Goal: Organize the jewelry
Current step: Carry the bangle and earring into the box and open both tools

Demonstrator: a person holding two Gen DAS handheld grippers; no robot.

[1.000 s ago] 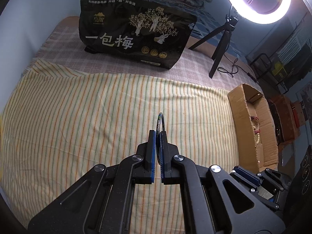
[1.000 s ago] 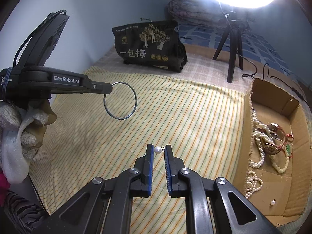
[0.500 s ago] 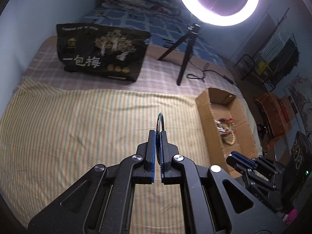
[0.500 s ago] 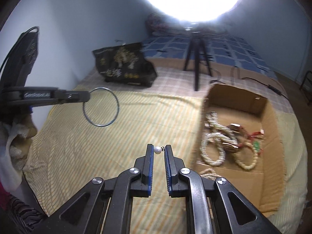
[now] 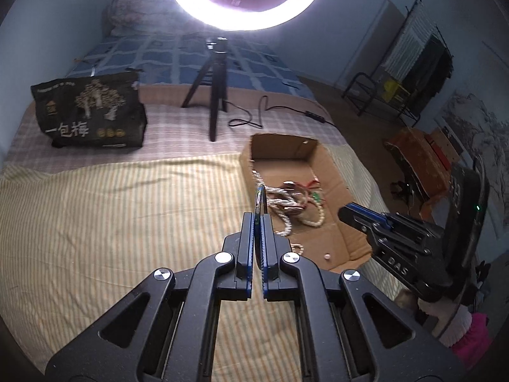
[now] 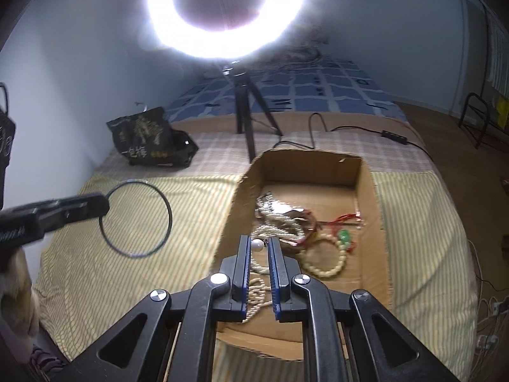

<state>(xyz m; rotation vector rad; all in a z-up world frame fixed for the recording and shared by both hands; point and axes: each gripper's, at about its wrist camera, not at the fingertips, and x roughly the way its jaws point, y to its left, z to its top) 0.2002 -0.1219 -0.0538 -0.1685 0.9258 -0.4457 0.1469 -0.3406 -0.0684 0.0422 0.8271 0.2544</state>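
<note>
Bed (image 6: 133, 286) with striped yellow cover fills the lower half of both views; ring light glaring at top centre. Cardboard box (image 6: 366, 191) sits right of centre in the right wrist view, open top, long axis running away from me up the frame; a heap of pearl strands (image 6: 276, 222) and bead loops lies on its floor. My right tool (image 6: 257, 248) hangs directly over the near end of the box, so the drop spot is straight below and slightly ahead; its jaws are nearly shut, pinching a small pearl earring (image 6: 257, 245) at the tips. My left tool (image 5: 258, 219) is short of the box, which lies ahead and to the right in its own view; jaws fully closed on the rim of a thin metal bangle (image 6: 136, 219), hoop standing edge-on to its camera, seen as a full circle at left of the right wrist view. Right hand is nearer; I judge the earring goes in first.
</note>
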